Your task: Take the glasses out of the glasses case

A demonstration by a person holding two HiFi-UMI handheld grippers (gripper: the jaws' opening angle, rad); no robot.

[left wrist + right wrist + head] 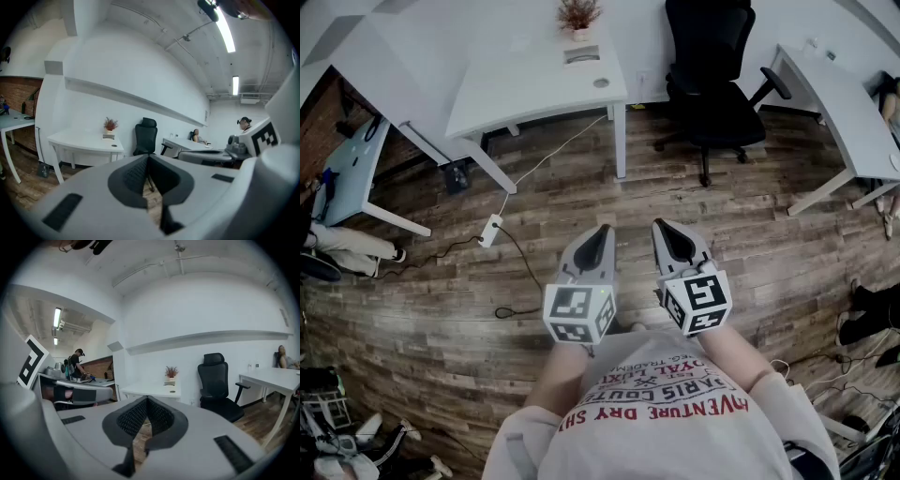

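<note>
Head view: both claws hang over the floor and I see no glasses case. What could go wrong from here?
1. A power strip and its cable lie on the floor toward the white desk: the person might trip.
2. The left claw and right claw are shut and empty; they likely must open before any grasp.

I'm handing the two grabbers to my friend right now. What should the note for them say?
The left gripper has its jaws together with nothing between them, held out over the wooden floor.
The right gripper is the same, shut and empty, close beside the left one.
The glasses case and the glasses are not in any view. The white desk ahead carries a small plant, and I can make out no case there. A black chair stands to its right.
Done: nothing so far.
Left to do: find the case, open it and take the glasses out.
</note>
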